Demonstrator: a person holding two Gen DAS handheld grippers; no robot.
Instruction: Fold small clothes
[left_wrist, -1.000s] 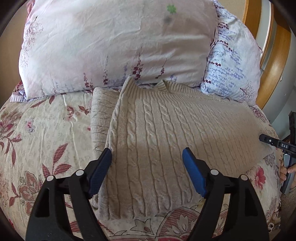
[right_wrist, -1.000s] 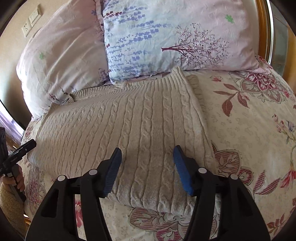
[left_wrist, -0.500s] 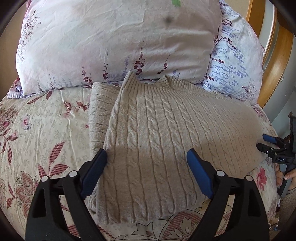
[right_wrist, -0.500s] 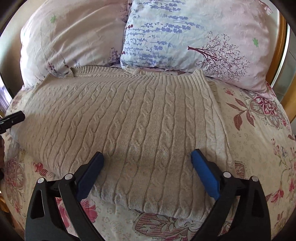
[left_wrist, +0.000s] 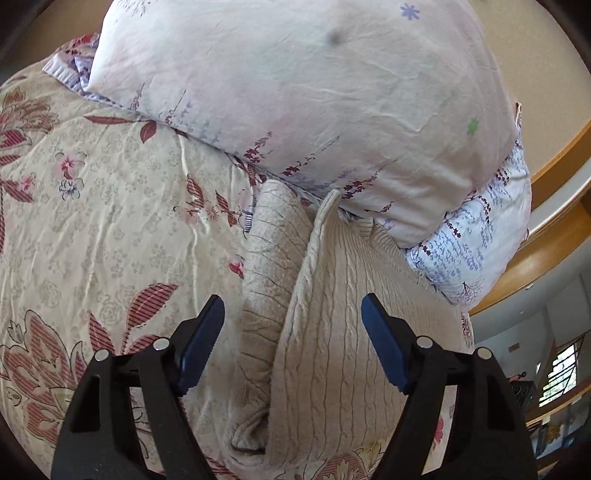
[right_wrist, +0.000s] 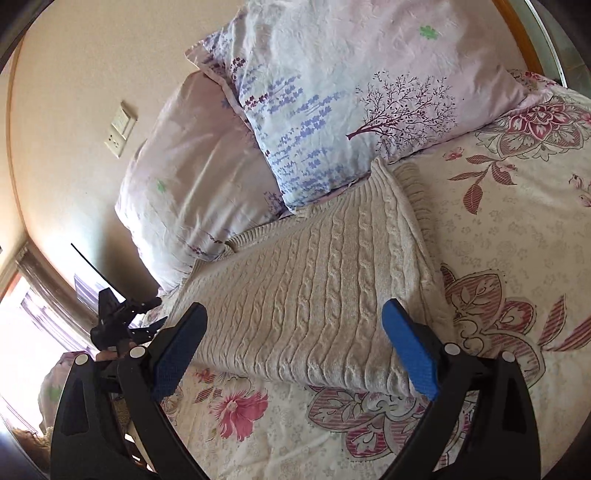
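A beige cable-knit sweater (left_wrist: 332, 332) lies folded on the floral bedspread (left_wrist: 110, 221), its collar end against the pillows. My left gripper (left_wrist: 291, 343) hovers over the sweater's left folded edge. Its jaws are closing, the knit lies under the gap, and the blue pads (left_wrist: 201, 343) do not press on it. In the right wrist view the sweater (right_wrist: 314, 295) stretches away to the left. My right gripper (right_wrist: 293, 349) stands wide open over its near end with nothing gripped. The left gripper (right_wrist: 147, 314) shows small at the sweater's far left.
Two pillows lean at the head of the bed, a pale pink one (left_wrist: 295, 110) and a blue-flowered one (right_wrist: 351, 103). A wooden headboard (left_wrist: 546, 236) curves behind them. A wall socket (right_wrist: 120, 129) and a bright window (right_wrist: 22, 332) are at the left.
Both views have rolled. My left gripper slid to the sweater's left edge and its jaws narrowed a little. My right gripper opened wide and now looks along the sweater from its right end.
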